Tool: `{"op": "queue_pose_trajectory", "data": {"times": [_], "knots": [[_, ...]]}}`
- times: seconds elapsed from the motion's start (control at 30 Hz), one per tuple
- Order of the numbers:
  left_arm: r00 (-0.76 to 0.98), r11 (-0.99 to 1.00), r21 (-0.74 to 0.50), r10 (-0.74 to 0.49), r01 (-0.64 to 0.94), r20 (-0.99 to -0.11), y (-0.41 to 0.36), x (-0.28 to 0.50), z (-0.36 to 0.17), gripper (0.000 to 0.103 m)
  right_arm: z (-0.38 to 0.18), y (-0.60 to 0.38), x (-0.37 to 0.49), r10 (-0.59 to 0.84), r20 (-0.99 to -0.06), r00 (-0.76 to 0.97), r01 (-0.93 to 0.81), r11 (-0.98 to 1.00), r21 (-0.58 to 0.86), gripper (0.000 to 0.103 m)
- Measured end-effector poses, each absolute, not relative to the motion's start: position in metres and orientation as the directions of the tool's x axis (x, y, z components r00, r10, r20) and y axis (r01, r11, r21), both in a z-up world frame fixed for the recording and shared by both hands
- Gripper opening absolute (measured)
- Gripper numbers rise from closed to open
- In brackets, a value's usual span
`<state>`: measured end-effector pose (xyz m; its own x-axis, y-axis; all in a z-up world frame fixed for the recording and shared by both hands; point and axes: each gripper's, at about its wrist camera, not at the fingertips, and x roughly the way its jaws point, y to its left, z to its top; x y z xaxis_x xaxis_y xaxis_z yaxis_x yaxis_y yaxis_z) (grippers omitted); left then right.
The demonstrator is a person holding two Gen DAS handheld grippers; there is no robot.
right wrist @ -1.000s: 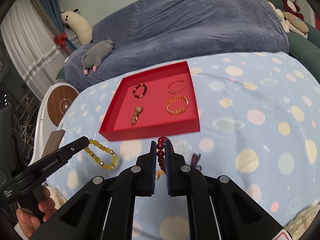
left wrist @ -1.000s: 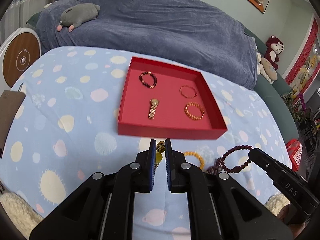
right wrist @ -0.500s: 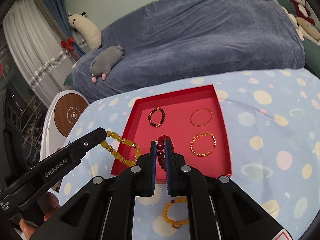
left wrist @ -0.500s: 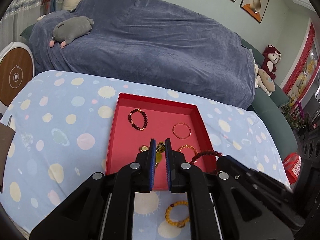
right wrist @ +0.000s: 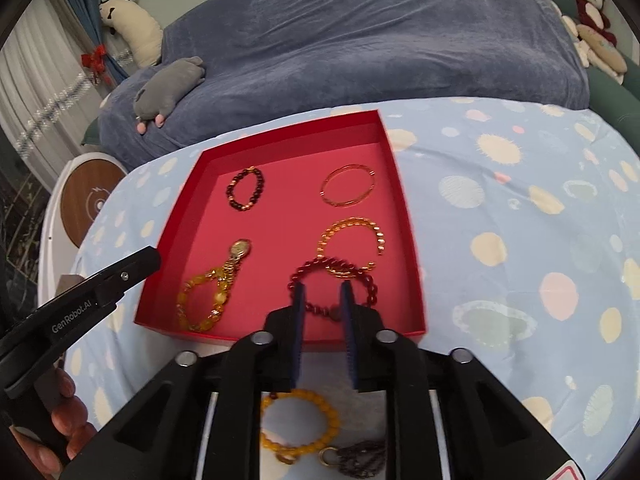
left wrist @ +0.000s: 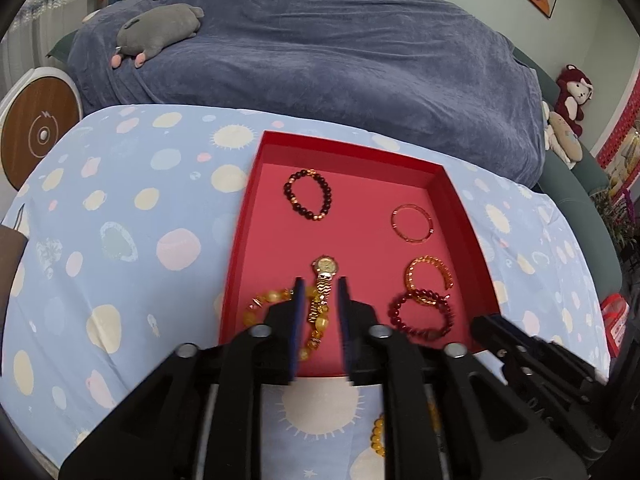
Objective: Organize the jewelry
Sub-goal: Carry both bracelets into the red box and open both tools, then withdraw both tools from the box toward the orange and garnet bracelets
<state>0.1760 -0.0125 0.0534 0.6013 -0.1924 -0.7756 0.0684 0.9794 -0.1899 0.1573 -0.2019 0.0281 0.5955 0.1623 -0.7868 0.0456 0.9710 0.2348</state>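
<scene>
"GenRobot.AI" marks the left gripper (right wrist: 154, 258). Both it and the right gripper (right wrist: 322, 294) are opening, gripping nothing. The right one hides part of the red bead bracelet (right wrist: 334, 270).

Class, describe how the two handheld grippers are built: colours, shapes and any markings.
Both are black plastic. The right gripper has two flat fingers with blue pads and round silver bolts. The left gripper carries white "GenRobot.AI" lettering along its tapered finger.

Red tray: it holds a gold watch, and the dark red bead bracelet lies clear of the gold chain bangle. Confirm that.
Not quite. The red tray does hold the gold watch, but the dark red bead bracelet overlaps the gold chain bangle at its near edge rather than lying clear of it. The right wrist view shows this plainly.
</scene>
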Motion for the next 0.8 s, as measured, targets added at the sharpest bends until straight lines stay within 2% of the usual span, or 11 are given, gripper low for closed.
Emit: {"op": "queue_pose_trajectory", "data": {"times": [0.03,0.07,0.13,0.4,0.8], "knots": [[0.607,0.980,-0.188,-0.184,0.057,-0.773,-0.010,0.174,0.053,0.036,0.030,-0.203,0.155,0.154,-0.783,0.603,0.048,0.972,0.229,0.031],[0.611,0.980,-0.191,-0.183,0.052,-0.770,-0.009,0.172,0.054,0.039,0.033,-0.205,0.151,0.147,-0.775,0.614,0.050,0.973,0.224,0.036],[0.613,0.980,-0.194,-0.179,0.044,-0.769,-0.006,0.167,0.054,0.041,0.037,-0.209,0.144,0.141,-0.766,0.627,0.049,0.974,0.220,0.037],[0.613,0.982,-0.184,-0.169,0.039,-0.772,0.001,0.134,0.051,0.045,0.040,-0.216,0.103,0.136,-0.762,0.633,0.060,0.973,0.223,0.037],[0.533,0.975,-0.218,-0.208,0.045,-0.820,-0.010,0.087,0.016,0.048,0.015,-0.230,0.042,0.117,-0.803,0.584,0.110,0.969,0.221,0.037]]}}
